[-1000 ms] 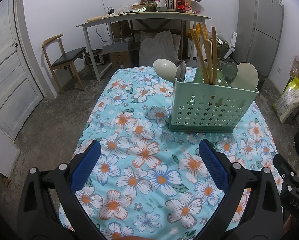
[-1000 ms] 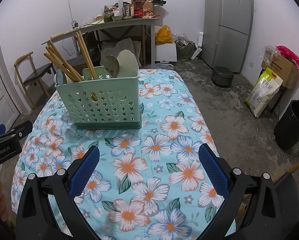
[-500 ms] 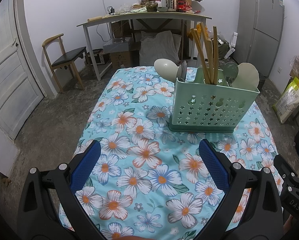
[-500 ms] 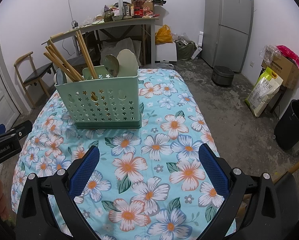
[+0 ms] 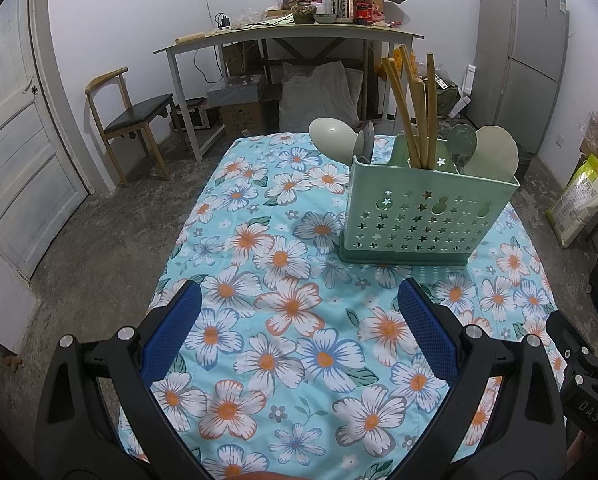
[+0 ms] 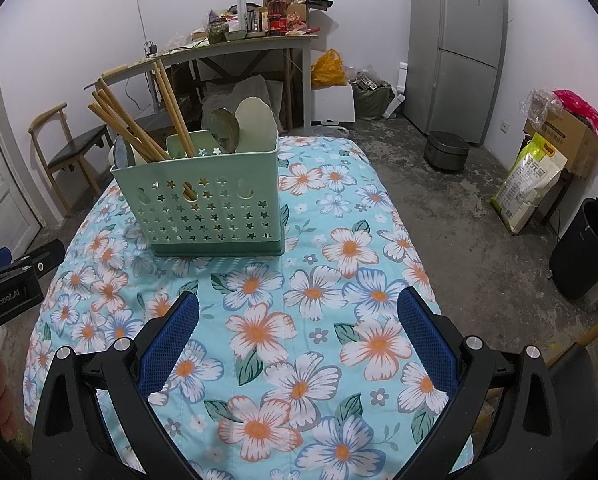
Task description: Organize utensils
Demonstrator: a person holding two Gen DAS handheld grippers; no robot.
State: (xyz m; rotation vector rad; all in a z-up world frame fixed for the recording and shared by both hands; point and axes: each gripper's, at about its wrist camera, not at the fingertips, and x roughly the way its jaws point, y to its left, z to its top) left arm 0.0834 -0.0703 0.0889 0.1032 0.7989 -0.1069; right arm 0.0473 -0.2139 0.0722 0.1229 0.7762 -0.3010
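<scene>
A mint green perforated utensil holder (image 5: 423,216) stands upright on the floral tablecloth (image 5: 283,280); it also shows in the right wrist view (image 6: 211,204). It holds several wooden chopsticks (image 5: 413,112), pale spoons (image 5: 331,134) and a cream spatula (image 5: 495,156). In the right wrist view the chopsticks (image 6: 139,128) lean left and the spatula (image 6: 255,124) stands at the right. My left gripper (image 5: 299,316) is open and empty, short of the holder. My right gripper (image 6: 299,320) is open and empty, in front of the holder.
A cluttered desk (image 5: 291,32), a wooden chair (image 5: 131,116) and a white door (image 5: 15,152) stand beyond the table. A grey fridge (image 6: 455,48), a rice bag (image 6: 531,184) and a black bin (image 6: 587,248) are on the right. The left gripper's body (image 6: 11,288) shows at left.
</scene>
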